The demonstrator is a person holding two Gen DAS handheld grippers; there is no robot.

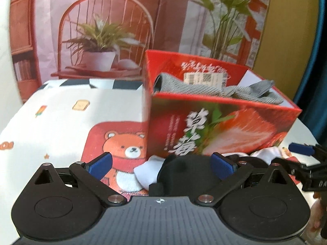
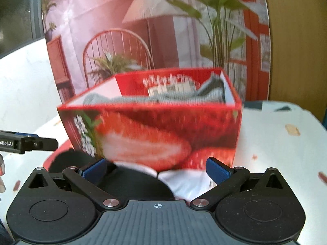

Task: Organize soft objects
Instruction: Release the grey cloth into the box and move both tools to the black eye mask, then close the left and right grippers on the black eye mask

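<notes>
- The red strawberry box (image 1: 222,126) stands on the desk (image 1: 61,106), with grey socks (image 1: 206,90) already lying inside it; one end of them drapes near the box's rim.
- On the desk just in front of the box lie the things not yet put away: a black sock (image 1: 179,173) and white socks (image 1: 143,173), touching each other in a loose heap.
- The left tool (image 1: 161,164) is released, its blue pads spread wide on either side of the black sock, pressing on nothing.
- The right tool (image 2: 157,170) is likewise released and empty, straddling the seam where a black sock (image 2: 141,183) meets a white sock (image 2: 188,181).
- I judge the step in hand to be a pick-up from the heap. To do it well, each tool should settle on one sock only, come down until the pads bracket a thick fold, and clench near the middle so no end trails.
- Keep the two tools apart, and clear of the box's front wall, which stands just behind the heap.
</notes>
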